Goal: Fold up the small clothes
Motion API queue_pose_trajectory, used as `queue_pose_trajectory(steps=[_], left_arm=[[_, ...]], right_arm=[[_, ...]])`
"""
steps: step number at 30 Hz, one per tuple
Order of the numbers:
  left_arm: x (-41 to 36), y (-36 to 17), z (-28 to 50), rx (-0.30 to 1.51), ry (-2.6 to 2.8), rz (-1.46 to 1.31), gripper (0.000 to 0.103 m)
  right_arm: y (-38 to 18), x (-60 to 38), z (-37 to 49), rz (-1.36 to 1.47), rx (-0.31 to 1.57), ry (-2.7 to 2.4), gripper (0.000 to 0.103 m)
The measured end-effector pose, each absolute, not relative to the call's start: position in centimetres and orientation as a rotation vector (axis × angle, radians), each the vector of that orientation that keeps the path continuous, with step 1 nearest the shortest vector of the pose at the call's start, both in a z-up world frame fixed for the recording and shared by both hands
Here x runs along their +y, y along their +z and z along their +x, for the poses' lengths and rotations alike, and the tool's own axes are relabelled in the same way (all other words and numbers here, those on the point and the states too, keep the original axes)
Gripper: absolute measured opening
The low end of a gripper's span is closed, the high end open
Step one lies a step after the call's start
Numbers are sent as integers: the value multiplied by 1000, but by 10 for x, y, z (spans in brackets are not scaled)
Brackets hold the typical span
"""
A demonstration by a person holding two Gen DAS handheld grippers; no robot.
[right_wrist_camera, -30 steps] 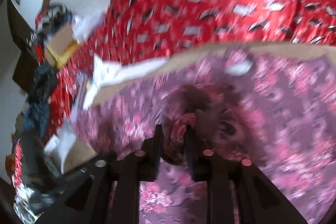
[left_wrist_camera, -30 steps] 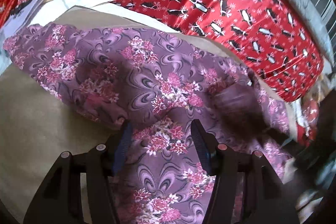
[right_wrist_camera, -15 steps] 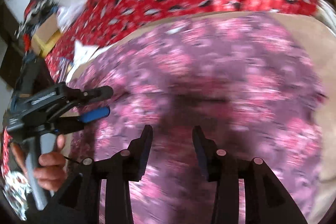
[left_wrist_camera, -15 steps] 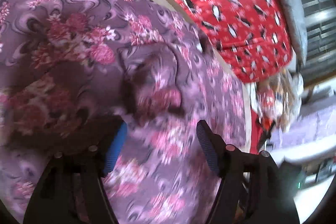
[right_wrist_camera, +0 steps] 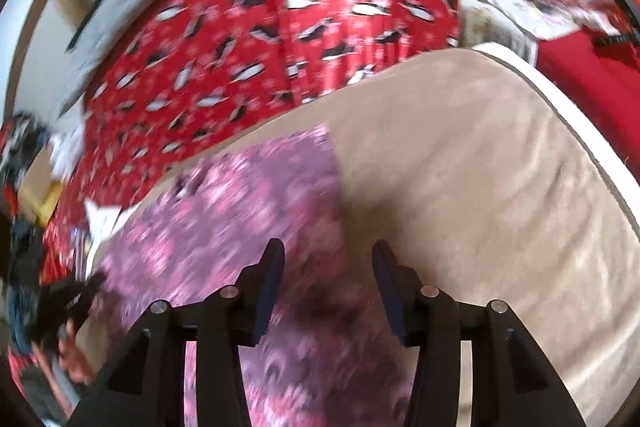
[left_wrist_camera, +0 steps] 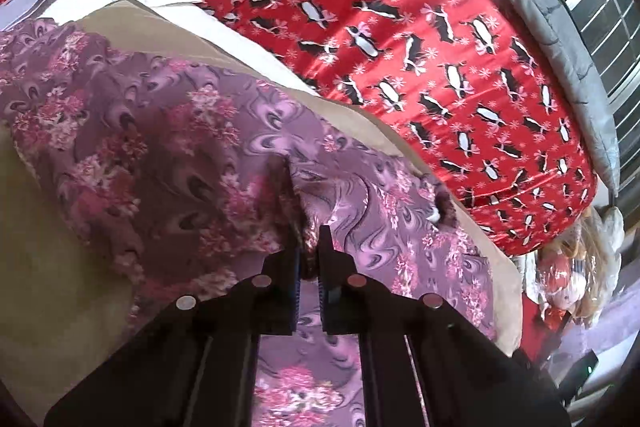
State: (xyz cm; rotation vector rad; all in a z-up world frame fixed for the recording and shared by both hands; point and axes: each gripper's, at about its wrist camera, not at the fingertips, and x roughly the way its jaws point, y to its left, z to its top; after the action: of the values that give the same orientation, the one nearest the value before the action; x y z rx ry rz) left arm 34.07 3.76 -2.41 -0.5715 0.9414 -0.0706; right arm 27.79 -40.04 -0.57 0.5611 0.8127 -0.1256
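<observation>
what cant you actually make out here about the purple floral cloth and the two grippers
- What kind of garment the purple floral cloth is: bunched in the left wrist view, motion-blurred in the right wrist view.
- How much fabric the left gripper pinches: its closed fingers hide the fold.
- Whether the open right gripper touches the cloth: blur.
- The cloth's near edge: hidden by both gripper bodies.

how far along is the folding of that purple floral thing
Early to midway. Done: the purple floral garment lies on the beige pad, one straight edge showing. In hand: the left gripper pinches a raised fold; the right gripper is open, empty. Left: carrying that fold over and flattening.
</observation>
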Motion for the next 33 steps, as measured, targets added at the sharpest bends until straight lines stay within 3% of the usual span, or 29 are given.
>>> queue_pose_trajectory(steps=[5,6,7,11,15,16,21,24,29,30,33], left_arm=[[34,-45,346,1020,-66,-557,5],[32,-47,345,1027,-66,-554,5],[33,-47,343,1030,-68,-551,6],[43,-45,340,1059,-49,-546,10],[64,-35,336,1050,-4,-590,10],[68,-29,333,1026,2,-602,10],[57,-30,338,1017,-1,-536,10],[50,-64,349,1135,5,-536,10],[66,-46,343,1087,-4,-600,10],[74,-41,340,1074,4,-616,13],[108,-26,327,1033,33,-695,32]], right_arm=[[-39,-405,315,624,910,-106,46],[-45,-401,321,621,939,-83,39],[-46,-397,324,614,953,-52,4],[-27,-396,312,576,793,-84,5],[-63,-401,317,568,960,-122,5],[-58,-401,313,560,934,-134,14],[-14,-366,298,412,770,-147,23],[-18,-324,312,333,834,-44,25],[-32,-247,338,302,909,126,25],[-34,-229,347,301,911,160,25],[-39,-183,370,347,924,260,25]])
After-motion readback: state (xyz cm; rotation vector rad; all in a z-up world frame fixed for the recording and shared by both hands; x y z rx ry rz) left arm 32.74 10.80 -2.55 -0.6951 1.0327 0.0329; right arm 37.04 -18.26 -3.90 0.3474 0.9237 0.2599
